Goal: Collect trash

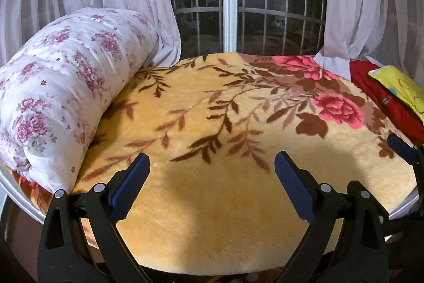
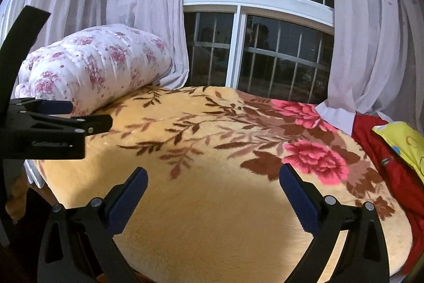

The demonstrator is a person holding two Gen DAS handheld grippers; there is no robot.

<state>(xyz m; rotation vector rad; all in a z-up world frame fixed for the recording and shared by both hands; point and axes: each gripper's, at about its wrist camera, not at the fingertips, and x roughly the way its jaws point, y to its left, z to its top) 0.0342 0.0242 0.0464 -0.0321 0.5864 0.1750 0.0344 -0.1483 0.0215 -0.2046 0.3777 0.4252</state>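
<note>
No trash shows in either view. My left gripper (image 1: 212, 166) is open and empty, held over the near part of a bed covered by a yellow floral blanket (image 1: 212, 203). My right gripper (image 2: 213, 179) is also open and empty over the same blanket (image 2: 212, 216). The left gripper also shows from the side at the left edge of the right wrist view (image 2: 66, 116). A blue fingertip of the right gripper shows at the right edge of the left wrist view (image 1: 401, 149).
A rolled white quilt with pink flowers (image 1: 63, 92) lies on the bed's left side. A red cloth (image 1: 381, 94) and a yellow pillow (image 1: 400, 86) lie at the right. Sheer curtains (image 2: 371, 44) and a barred window (image 2: 265, 52) stand behind the bed.
</note>
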